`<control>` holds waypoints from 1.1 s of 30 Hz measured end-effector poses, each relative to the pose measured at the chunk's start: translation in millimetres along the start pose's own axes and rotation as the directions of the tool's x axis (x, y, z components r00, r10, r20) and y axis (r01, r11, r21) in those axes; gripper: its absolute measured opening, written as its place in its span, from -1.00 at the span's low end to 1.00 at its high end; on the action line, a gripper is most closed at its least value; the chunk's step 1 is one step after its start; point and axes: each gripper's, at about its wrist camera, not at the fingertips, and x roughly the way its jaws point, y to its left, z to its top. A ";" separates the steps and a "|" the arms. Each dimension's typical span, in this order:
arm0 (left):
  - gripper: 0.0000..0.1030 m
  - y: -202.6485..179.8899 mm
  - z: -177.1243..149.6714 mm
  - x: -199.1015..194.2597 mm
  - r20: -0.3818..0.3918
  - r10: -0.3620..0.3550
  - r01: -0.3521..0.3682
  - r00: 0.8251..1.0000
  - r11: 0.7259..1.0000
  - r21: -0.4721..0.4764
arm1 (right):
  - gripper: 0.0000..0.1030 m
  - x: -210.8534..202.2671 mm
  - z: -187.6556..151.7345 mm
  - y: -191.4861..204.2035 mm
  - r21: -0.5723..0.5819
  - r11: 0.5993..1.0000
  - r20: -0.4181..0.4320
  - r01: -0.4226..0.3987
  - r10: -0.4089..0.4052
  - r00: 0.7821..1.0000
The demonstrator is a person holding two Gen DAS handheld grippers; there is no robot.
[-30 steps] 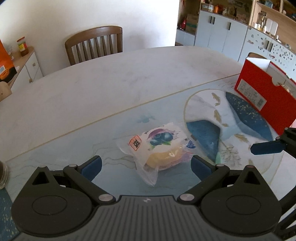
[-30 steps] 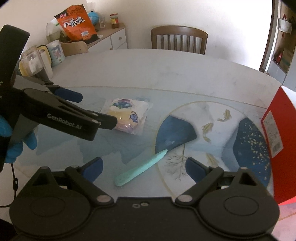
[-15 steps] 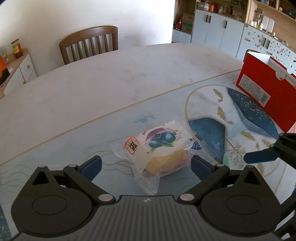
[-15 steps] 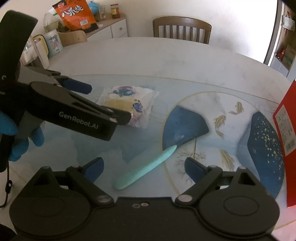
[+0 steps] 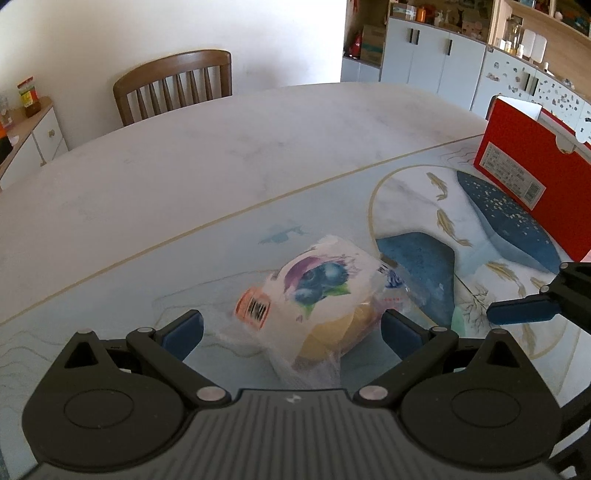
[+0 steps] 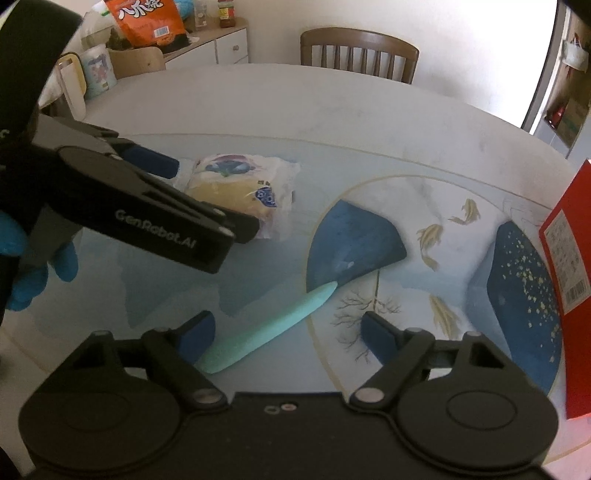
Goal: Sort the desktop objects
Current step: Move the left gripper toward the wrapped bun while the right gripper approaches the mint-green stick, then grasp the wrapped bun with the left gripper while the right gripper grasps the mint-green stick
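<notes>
Left wrist view: the pale marble-look counter (image 5: pixel 258 155) fills most of the scene, with a wooden chair (image 5: pixel 173 86) at its far edge and white cabinets (image 5: pixel 436 62) beyond. A red box (image 5: pixel 532 177) with a white barcode label stands on the counter at the right, well apart from the rest. The left gripper (image 5: pixel 291 325) has its jaws spread wide on either side of a wrapped bun (image 5: pixel 314 295), a clear packet with a blueberry picture and an orange barcode sticker; the pads do not press on it. The packet lies nearer between the jaws than a second ago, when it sat further ahead of them. In the right wrist view the right gripper (image 6: pixel 288 332) hangs over a mint green stick (image 6: pixel 269 328) that lies slanted on the counter's blue fish pattern; its jaws are closing, the stick between them but not yet pinched. The left gripper (image 6: pixel 207 195) crosses the upper left there, marked "GenRobot.AI", held by a blue-gloved hand (image 6: pixel 29 266), and hides part of the bun (image 6: pixel 240 188). An orange snack bag (image 6: pixel 147 22) with Chinese writing stands on a sideboard behind.
</notes>
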 end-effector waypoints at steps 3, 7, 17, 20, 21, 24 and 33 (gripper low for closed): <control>0.98 -1.0 0.2 2.0 0.002 -0.003 0.003 1.000 1.000 0.001 | 0.61 -0.4 -0.2 -1.3 0.000 1.000 0.004 0.002 -0.002 1.000; 0.97 -2.6 0.0 2.1 0.009 -0.002 0.002 1.000 1.000 0.006 | 0.13 -3.5 0.8 -4.1 -0.002 1.000 0.021 0.007 -0.007 1.000; 0.76 -8.4 -0.6 -3.2 0.026 0.027 -0.028 0.999 0.999 0.019 | -0.68 -8.0 1.2 -3.0 -0.045 0.999 0.026 -0.008 0.009 1.000; 0.72 -10.0 -1.0 -4.5 0.029 0.031 -0.031 0.999 0.999 0.018 | -0.79 -9.3 0.7 -1.4 -0.050 0.999 0.025 -0.008 0.010 1.000; 0.71 -10.7 -1.4 -5.1 0.030 0.031 -0.032 0.999 0.999 0.020 | -0.79 -9.4 0.6 -1.1 -0.051 0.999 0.025 -0.008 0.009 1.000; 0.65 -14.1 -2.4 -7.9 0.038 0.040 -0.042 0.998 0.999 0.032 | -0.81 -9.9 0.3 -1.2 -0.052 0.999 0.024 -0.003 0.004 1.000; -0.02 -29.7 1.5 -19.7 0.068 0.078 -0.082 0.995 0.994 0.069 | -0.81 -19.2 -3.6 -10.5 -0.030 0.999 0.032 0.015 -0.014 0.999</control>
